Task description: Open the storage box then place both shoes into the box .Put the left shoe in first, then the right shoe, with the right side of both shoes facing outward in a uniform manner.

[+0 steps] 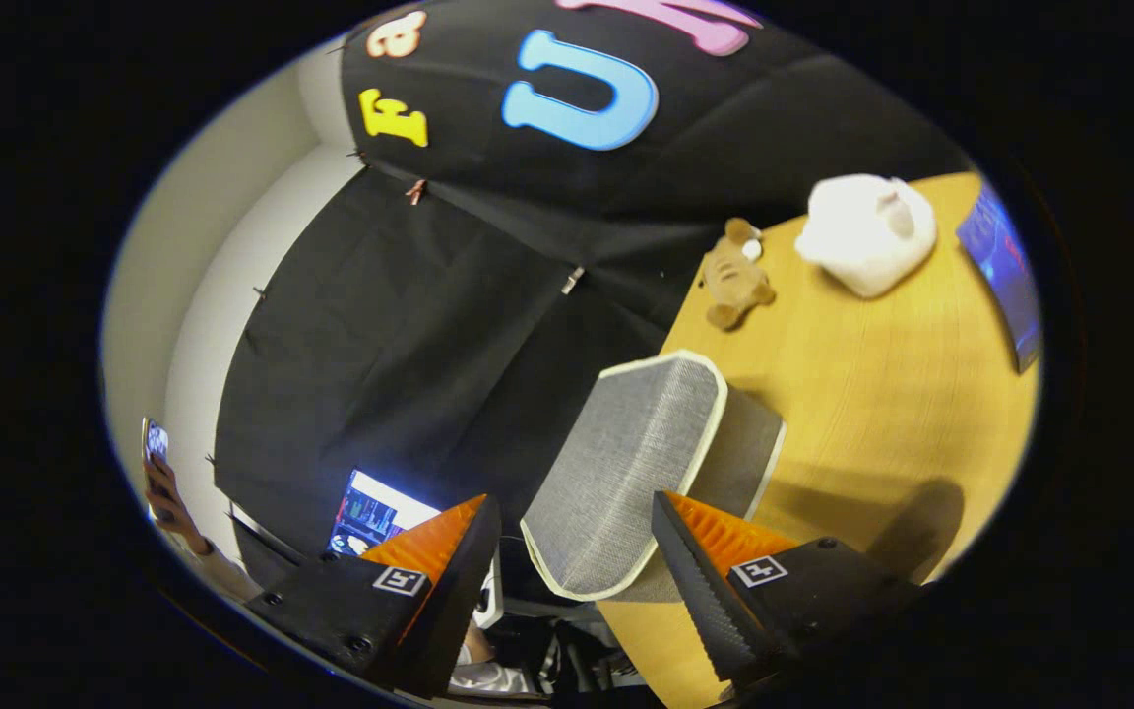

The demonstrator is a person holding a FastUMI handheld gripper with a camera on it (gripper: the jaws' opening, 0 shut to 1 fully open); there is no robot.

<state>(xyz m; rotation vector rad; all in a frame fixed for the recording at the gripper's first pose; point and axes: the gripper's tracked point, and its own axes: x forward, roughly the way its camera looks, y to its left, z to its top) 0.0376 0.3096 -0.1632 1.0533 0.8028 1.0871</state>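
Hovering with fingers apart and empty, the gripper faces the grey box at the worktop edge, where a clumsy lid pull could tip it off.

Ahead of me a black cloth wall hangs before pale walls on the left, while a wooden table stretches right, with a lit screen near.
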